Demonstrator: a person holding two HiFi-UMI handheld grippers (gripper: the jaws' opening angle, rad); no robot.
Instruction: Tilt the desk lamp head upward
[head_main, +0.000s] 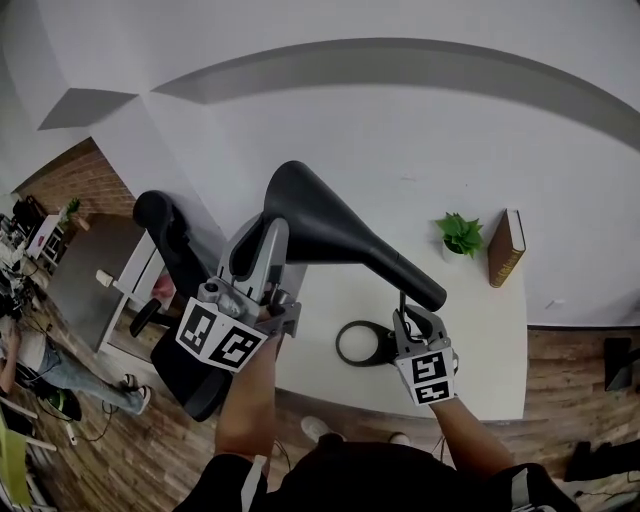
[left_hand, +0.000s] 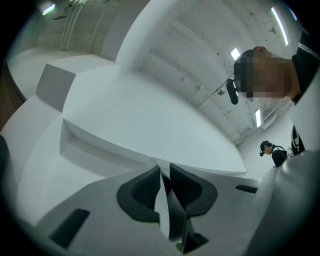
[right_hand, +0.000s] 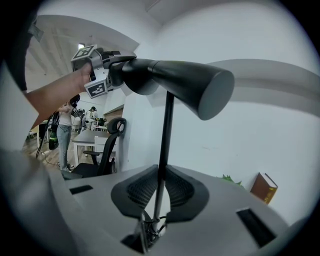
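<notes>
A black desk lamp stands on the white table (head_main: 490, 345), with its round base (head_main: 365, 343) near the front edge. Its cone-shaped head (head_main: 330, 225) slopes up to the left, wide mouth highest. My left gripper (head_main: 262, 250) is shut on the rim of that mouth; in the left gripper view a thin dark edge of the shade (left_hand: 172, 220) sits pinched between the pads (left_hand: 142, 192). My right gripper (head_main: 420, 325) is shut on the thin upright stem (right_hand: 163, 145), just above the base. The right gripper view shows the lamp head (right_hand: 185, 85) overhead and the left gripper (right_hand: 100, 70) at its wide end.
A small potted plant (head_main: 460, 235) and a standing brown book (head_main: 506, 248) are at the table's back right by the white wall. A black office chair (head_main: 175, 240) stands left of the table. A person (head_main: 40, 370) is on the wood floor at far left.
</notes>
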